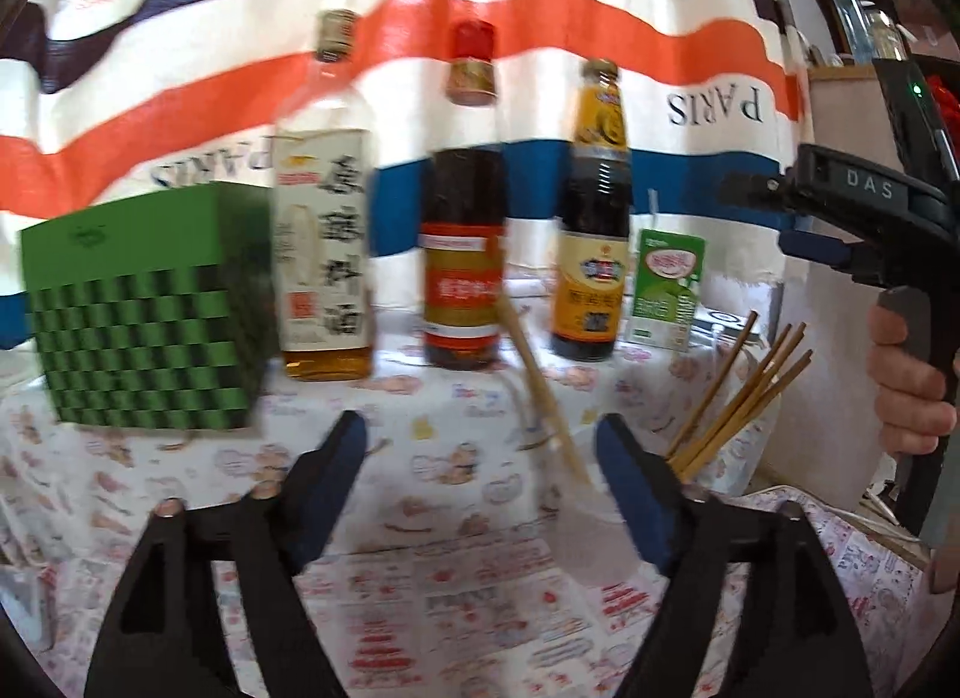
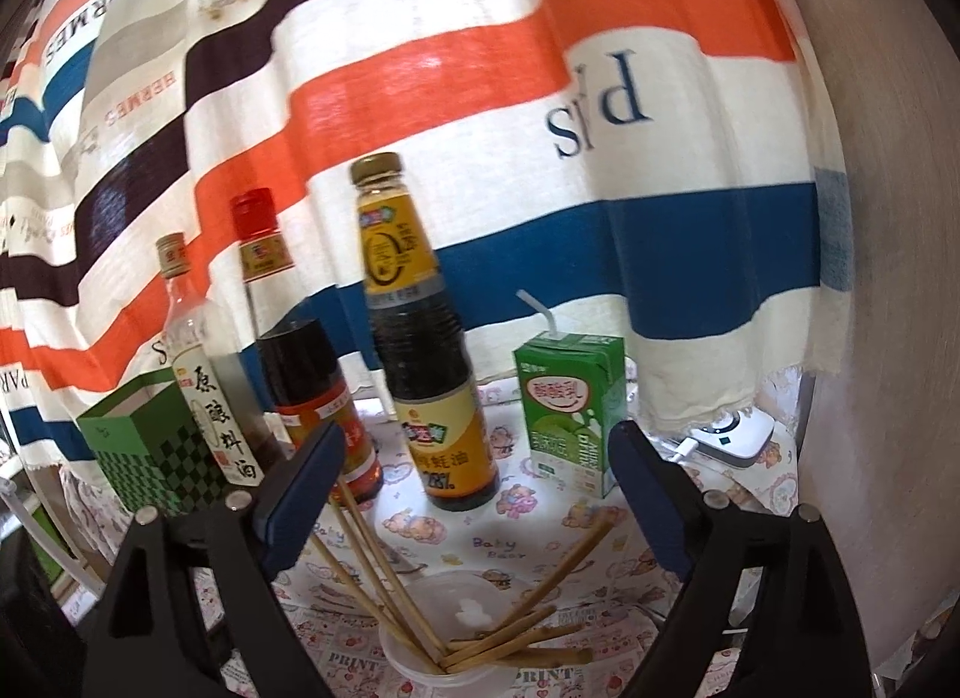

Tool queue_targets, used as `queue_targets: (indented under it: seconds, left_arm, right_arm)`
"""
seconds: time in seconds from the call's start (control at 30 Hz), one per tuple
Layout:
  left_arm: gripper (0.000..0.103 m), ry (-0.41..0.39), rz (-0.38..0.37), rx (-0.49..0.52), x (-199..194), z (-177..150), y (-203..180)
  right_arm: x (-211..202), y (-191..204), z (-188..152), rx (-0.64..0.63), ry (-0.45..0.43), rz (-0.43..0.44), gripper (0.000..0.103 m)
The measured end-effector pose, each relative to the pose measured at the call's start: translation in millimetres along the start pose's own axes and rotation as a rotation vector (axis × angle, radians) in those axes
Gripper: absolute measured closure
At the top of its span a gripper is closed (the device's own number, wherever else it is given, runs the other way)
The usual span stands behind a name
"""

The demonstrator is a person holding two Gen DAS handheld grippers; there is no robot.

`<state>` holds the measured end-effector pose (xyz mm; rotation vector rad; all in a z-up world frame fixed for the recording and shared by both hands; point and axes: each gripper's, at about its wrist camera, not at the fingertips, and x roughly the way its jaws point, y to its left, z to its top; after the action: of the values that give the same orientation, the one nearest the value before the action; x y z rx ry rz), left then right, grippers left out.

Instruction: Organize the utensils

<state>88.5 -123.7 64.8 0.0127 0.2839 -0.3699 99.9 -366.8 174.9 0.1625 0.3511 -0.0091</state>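
In the left wrist view my left gripper [image 1: 480, 458] stands open over the printed tablecloth. One blurred wooden chopstick [image 1: 540, 392] slants loose between its fingers, touched by neither pad. Several chopsticks [image 1: 741, 392] fan out just behind the right finger [image 1: 630, 488], which hides their base. My right gripper [image 1: 774, 218] shows at the right edge, held by a hand [image 1: 906, 392]. In the right wrist view the right gripper [image 2: 480, 488] is open and empty above a clear plastic cup [image 2: 414, 668] with several chopsticks [image 2: 384, 572] leaning in it.
Along the striped curtain stand a green checked box [image 1: 144, 338], three sauce bottles [image 1: 462, 254] and a green drink carton [image 2: 570, 410] with a straw. A white device [image 2: 735, 434] with a cable lies at the far right. A wall closes the right side.
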Motion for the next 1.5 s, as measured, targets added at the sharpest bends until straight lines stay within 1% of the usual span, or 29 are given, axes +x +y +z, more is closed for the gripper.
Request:
queue_targets:
  seconds: [0.03, 0.1, 0.13, 0.23, 0.27, 0.3, 0.33, 0.43, 0.5, 0.53, 0.63, 0.7, 0.83, 0.9, 1.0, 1.07, 1.1, 1.17, 1.27, 1.3, 1.33, 1.37, 1.5]
  left_arm:
    - [0.011, -0.006, 0.013, -0.003, -4.5, -1.3, 4.8]
    - [0.004, -0.015, 0.040, 0.000, -14.1, -5.7, 13.9]
    - [0.002, -0.019, 0.053, 0.007, -18.5, -8.2, 17.6]
    - [0.001, -0.028, 0.073, 0.026, -35.2, -18.4, 28.3]
    - [0.001, -0.033, 0.083, 0.031, -39.2, -21.8, 29.9]
    - [0.001, -0.038, 0.109, 0.034, -44.3, -26.2, 32.3]
    - [0.001, -0.038, 0.126, 0.038, -49.0, -30.8, 34.5]
    - [0.001, -0.034, 0.125, 0.048, -59.1, -39.8, 40.6]
    - [0.001, -0.036, 0.133, 0.048, -64.2, -43.3, 45.0]
    - [0.001, -0.039, 0.136, 0.042, -66.6, -44.8, 47.5]
    - [0.001, -0.054, 0.135, 0.003, -74.1, -53.1, 56.4]
    - [0.001, -0.050, 0.136, -0.013, -75.1, -58.8, 59.9]
    - [0.001, -0.051, 0.178, 0.009, -72.6, -63.3, 60.4]
    - [0.001, -0.041, 0.172, 0.003, -69.3, -66.1, 62.1]
    - [0.001, -0.022, 0.162, -0.002, -62.7, -74.5, 61.5]
    - [0.001, 0.011, 0.135, -0.019, -57.4, -76.1, 62.2]
    - [0.001, 0.012, 0.138, -0.020, -57.2, -76.2, 62.3]
    - [0.001, 0.007, 0.170, -0.019, -58.5, -76.3, 62.4]
    - [0.001, 0.013, 0.185, -0.022, -57.6, -76.7, 63.2]
    - [0.001, 0.017, 0.184, -0.021, -56.6, -76.8, 63.3]
    - [0.001, 0.020, 0.185, -0.020, -56.0, -76.9, 63.4]
    - [0.001, 0.019, 0.188, -0.018, -56.1, -77.1, 63.2]
    - [0.001, 0.021, 0.212, -0.028, -56.0, -77.2, 65.8]
  right_arm:
    - [-2.1, 5.5, -1.2, -0.006, -0.005, 0.002, 0.014]
    - [-5.0, 14.1, -3.2, -0.016, -0.012, 0.007, 0.014]
    - [-6.3, 17.9, -4.0, -0.021, -0.015, 0.006, 0.014]
    - [-15.7, 33.7, -6.0, -0.034, -0.016, 0.006, 0.013]
    - [-21.0, 37.8, -6.9, -0.032, -0.027, 0.017, 0.011]
    - [-26.6, 42.9, -8.4, -0.035, -0.038, 0.029, 0.006]
    - [-31.7, 48.1, -10.5, -0.045, -0.049, 0.037, 0.004]
    - [-43.2, 59.4, -20.3, -0.058, -0.095, 0.027, 0.000]
    - [-44.6, 63.3, -26.9, -0.060, -0.118, 0.021, 0.000]
    - [-43.2, 65.5, -32.5, -0.062, -0.115, 0.008, 0.000]
    - [-41.6, 66.6, -45.3, -0.066, -0.085, 0.026, 0.000]
    - [-44.6, 66.4, -55.7, -0.084, -0.083, 0.018, 0.000]
    - [-50.0, 64.7, -81.1, -0.162, -0.081, -0.013, 0.000]
    - [-50.0, 59.8, -91.7, -0.161, -0.064, -0.026, 0.000]
    - [-45.4, 48.6, -107.1, -0.123, -0.027, -0.045, 0.000]
    - [-44.0, 43.2, -116.2, -0.114, -0.037, -0.063, 0.000]
    - [-42.0, 41.9, -120.6, -0.119, -0.035, -0.066, 0.000]
    - [-37.2, 41.7, -127.7, -0.136, -0.022, -0.051, 0.000]
    - [-32.8, 44.9, -138.7, -0.187, -0.008, -0.049, 0.000]
    - [-31.1, 46.0, -142.6, -0.206, -0.001, -0.059, 0.000]
    - [-28.8, 47.2, -146.1, -0.222, 0.012, -0.090, 0.000]
    - [-27.5, 47.2, -147.8, -0.222, 0.021, -0.105, 0.000]
    - [-23.7, 44.0, -151.8, -0.190, 0.056, -0.077, 0.000]
